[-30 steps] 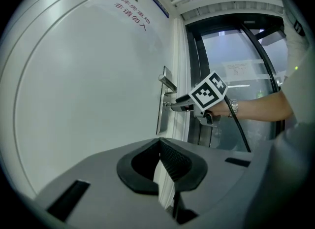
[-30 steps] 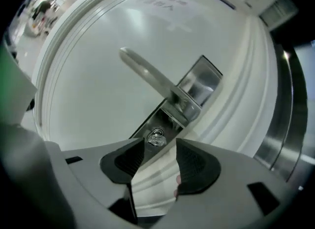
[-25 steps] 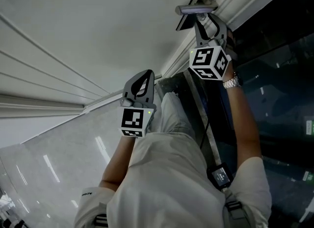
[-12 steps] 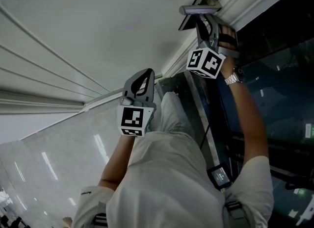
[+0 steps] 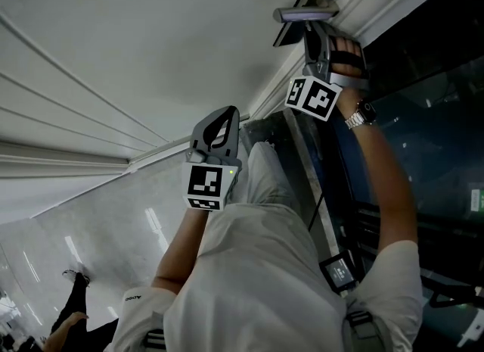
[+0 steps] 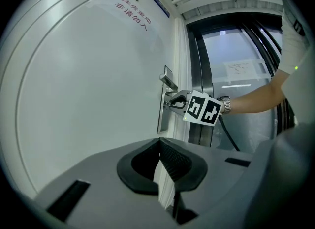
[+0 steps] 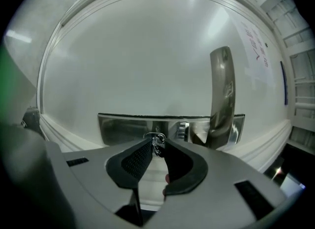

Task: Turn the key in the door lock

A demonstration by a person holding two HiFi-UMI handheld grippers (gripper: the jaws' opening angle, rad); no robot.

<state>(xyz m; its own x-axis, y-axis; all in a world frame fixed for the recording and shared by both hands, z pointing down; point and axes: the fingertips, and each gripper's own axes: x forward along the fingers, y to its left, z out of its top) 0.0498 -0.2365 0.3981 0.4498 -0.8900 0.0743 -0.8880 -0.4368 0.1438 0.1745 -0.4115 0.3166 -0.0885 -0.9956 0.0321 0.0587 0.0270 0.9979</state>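
Count:
- Grippers: 2. These are the left gripper (image 5: 221,116) and the right gripper (image 5: 316,31); the right one's jaws have just been closing, with the key (image 7: 157,144) between them.
- Key: 1.
- Door (image 5: 136,32): 1.
- Handle (image 7: 221,90): 1.
- Lock plate (image 7: 123,127): 1.
- Marker cubes (image 5: 206,186): 2.
- Watch (image 5: 357,122): 1.

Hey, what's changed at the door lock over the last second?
The right gripper rolled about its own axis, tilting its marker cube, and its jaws have just been closing onto the key in the lock. The left gripper and the door handle stayed as they were.
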